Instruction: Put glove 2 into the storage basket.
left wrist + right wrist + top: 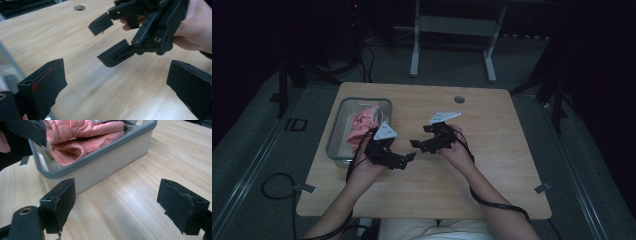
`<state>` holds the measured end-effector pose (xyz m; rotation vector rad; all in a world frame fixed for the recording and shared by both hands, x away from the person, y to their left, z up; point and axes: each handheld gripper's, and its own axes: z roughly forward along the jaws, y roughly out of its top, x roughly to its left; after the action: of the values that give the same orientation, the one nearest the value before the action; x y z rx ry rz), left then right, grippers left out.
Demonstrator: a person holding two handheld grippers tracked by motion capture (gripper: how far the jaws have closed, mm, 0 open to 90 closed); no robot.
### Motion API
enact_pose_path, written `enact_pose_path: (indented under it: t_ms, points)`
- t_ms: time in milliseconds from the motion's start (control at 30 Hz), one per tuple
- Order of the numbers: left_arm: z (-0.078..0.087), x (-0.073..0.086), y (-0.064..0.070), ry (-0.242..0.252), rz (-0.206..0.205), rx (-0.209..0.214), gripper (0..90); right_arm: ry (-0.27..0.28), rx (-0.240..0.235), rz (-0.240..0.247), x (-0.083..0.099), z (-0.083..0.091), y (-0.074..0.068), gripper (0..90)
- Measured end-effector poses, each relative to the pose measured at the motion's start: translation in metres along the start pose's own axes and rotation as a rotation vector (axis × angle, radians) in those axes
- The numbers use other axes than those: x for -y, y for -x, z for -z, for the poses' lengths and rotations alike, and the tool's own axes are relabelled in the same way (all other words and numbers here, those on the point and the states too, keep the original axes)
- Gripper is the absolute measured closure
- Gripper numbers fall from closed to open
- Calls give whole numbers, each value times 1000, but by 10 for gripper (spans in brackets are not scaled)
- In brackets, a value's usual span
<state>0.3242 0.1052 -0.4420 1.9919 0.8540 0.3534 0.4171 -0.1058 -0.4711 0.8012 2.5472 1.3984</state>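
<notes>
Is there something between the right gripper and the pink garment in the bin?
Yes: the bin's near wall lies between the open right gripper and the pink garment. The bare table before the bin is free, and the bin has no lid.

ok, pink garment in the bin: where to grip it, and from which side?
Grip the bunched ribbed cuff of the pink garment, probably best from above. It lies crumpled inside the bin, whose rim blocks a sideways approach, and the rounded fold gives the jaws something to close across. The left gripper is nearer the bin and open; the right gripper is open too.
</notes>
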Motion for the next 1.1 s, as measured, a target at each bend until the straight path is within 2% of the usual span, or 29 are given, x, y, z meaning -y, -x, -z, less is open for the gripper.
enact_pose_path:
  t_ms: [133, 233, 367, 600, 700, 833, 1100]
  points:
    - [-11, 8, 11, 10, -9, 45, 20, 5, -10, 9, 11, 2, 0, 153]
    - [-20, 14, 17, -30, -33, 56, 20, -5, -12, 17, 18, 3, -1, 153]
    - [-31, 23, 23, -56, -37, 90, 20, -17, -14, 14, 29, 2, -1, 152]
    - [-45, 36, 29, -84, -46, 109, 20, -52, -19, 21, 48, -5, -1, 150]
    - [-53, 44, 27, -101, -34, 123, 20, -58, -21, 13, 56, -7, 0, 150]
    - [-59, 53, 25, -86, -17, 133, 20, -61, -13, 9, 66, -7, 1, 151]
    - [-65, 65, 24, -93, -20, 116, 21, -66, -1, 25, 77, -5, 2, 150]
